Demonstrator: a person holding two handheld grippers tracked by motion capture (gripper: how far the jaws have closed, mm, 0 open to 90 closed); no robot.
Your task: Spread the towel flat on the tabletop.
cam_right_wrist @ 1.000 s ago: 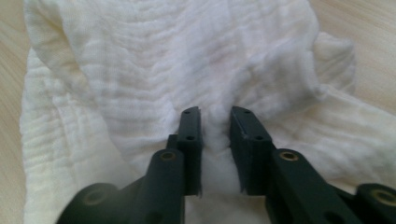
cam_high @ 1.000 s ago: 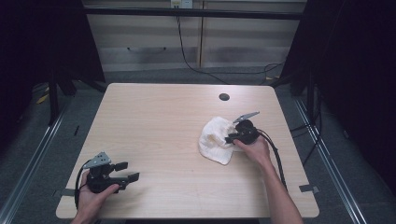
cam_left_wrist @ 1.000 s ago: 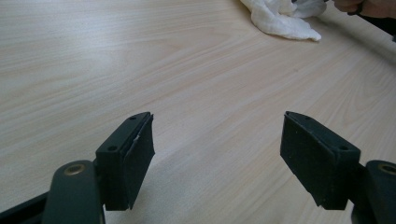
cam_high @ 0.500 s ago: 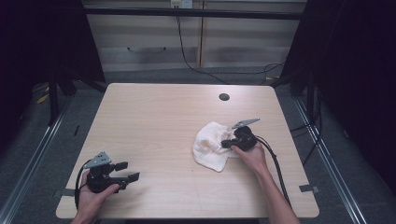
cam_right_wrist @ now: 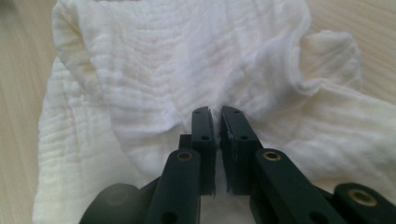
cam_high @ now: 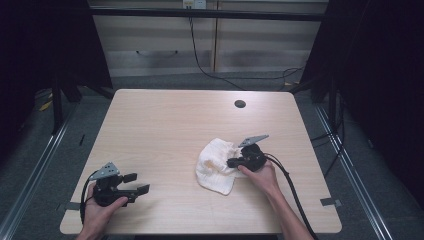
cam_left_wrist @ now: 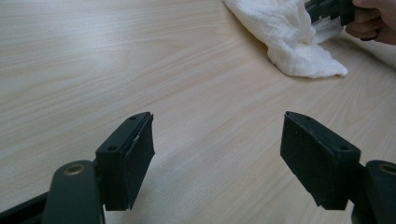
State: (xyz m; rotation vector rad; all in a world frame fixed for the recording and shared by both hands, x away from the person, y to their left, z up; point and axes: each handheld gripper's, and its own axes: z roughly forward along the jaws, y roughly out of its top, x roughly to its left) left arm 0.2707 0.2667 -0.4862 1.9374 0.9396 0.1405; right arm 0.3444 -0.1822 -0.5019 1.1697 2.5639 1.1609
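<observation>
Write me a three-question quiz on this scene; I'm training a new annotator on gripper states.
1. True or false: the left gripper has its jaws wide open over bare wood.
2. What does the right gripper pinch? A) black cable B) crumpled white muslin cloth C) nothing
3. Which small dark round thing sits in the light wooden table near its far edge?

Key: 1 true; 2 B; 3 a cable hole.
</observation>
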